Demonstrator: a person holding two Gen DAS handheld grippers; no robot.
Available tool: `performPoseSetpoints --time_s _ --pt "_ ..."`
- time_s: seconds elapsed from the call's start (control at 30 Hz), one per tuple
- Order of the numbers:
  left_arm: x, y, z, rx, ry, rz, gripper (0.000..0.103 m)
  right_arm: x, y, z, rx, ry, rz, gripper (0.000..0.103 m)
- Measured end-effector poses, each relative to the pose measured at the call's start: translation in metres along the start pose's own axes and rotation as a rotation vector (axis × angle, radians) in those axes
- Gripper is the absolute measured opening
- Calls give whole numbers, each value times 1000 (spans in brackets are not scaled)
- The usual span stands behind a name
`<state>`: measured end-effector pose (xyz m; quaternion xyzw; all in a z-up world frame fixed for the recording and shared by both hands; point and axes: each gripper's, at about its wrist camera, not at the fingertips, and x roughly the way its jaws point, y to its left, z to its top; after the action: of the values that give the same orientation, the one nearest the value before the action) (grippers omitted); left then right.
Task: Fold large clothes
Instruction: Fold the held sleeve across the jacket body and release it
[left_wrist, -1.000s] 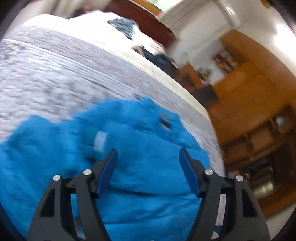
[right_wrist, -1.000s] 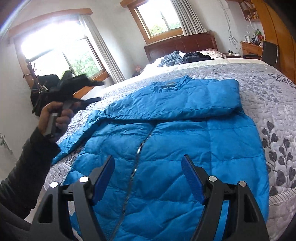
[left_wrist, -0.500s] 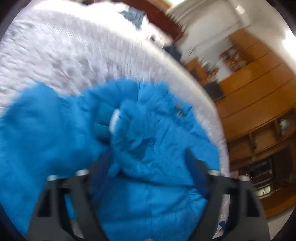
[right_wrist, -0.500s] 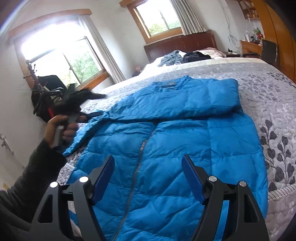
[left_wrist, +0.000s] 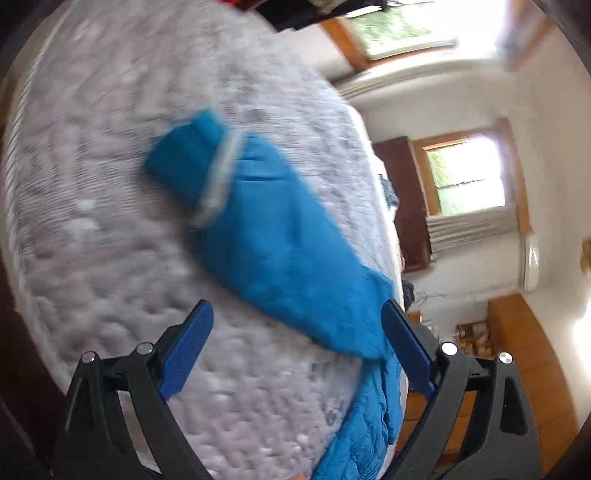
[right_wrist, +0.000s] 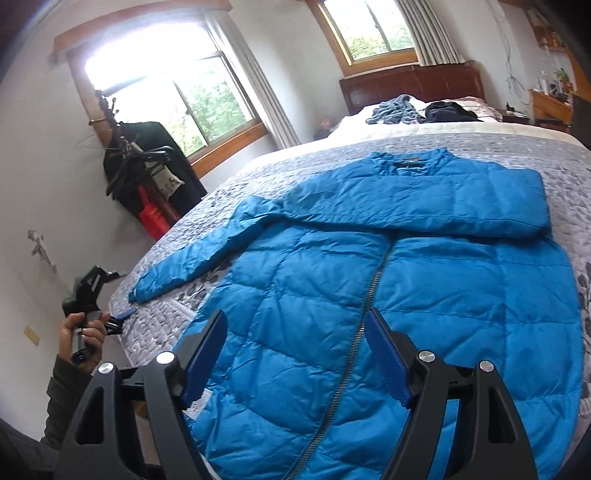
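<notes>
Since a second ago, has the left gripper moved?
Yes. In the right wrist view the left gripper has dropped from window-sill height to below the bed edge.

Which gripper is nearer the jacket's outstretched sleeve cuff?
Left. The left gripper hovers by the bed edge near the cuff; the right gripper hangs over the jacket's hem.

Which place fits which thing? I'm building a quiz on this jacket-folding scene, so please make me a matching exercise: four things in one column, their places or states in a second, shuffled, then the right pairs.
Things:
1. blue jacket
2. spread sleeve
3. folded sleeve
4. left tongs

Places or states:
A. laid across the jacket's chest
B. stretched out flat on the grey quilt, toward the bed's edge
C. held in a hand beside the bed, jaws open, gripping nothing
D. zipped up, lying front side up on the bed

Pairs: 1-D, 2-B, 3-A, 4-C
</notes>
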<state>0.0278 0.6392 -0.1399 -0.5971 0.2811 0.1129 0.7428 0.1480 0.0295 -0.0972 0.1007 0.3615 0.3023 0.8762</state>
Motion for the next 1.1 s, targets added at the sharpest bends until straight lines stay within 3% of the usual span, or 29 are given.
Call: performPoseSetpoints --time_s 0.23,0.27,0.3,0.4,0.53,0.67,0.8,0.9,1.0,1.1 --pt "16 -12 28 45 -34 20 90 -13 2 -1 3 -31 -20 78" --pt "18 -12 30 54 -38 39 79 -15 1 -1 7 -35 -26 79" --pt "23 -11 35 58 -31 61 55 -16 -1 -1 14 -39 -29 79" --pt "34 -7 45 47 -6 81 22 -17 -6 0 30 -45 -36 79" --pt "26 -4 62 57 -20 52 15 -19 -11 0 44 -46 -37 79" --pt "14 -28 61 115 -46 26 9 -20 -16 1 53 -47 -40 79" --pt "9 -90 71 225 -64 -23 5 -24 -19 6 55 -47 -32 79" --pt "6 -158 73 351 -94 -57 4 -34 -22 12 57 -69 -38 79" --pt "14 -239 55 499 -100 -112 4 -45 -29 15 81 -89 -38 79" --pt "36 -318 16 658 -55 -170 4 -59 -41 17 125 -113 -40 79"
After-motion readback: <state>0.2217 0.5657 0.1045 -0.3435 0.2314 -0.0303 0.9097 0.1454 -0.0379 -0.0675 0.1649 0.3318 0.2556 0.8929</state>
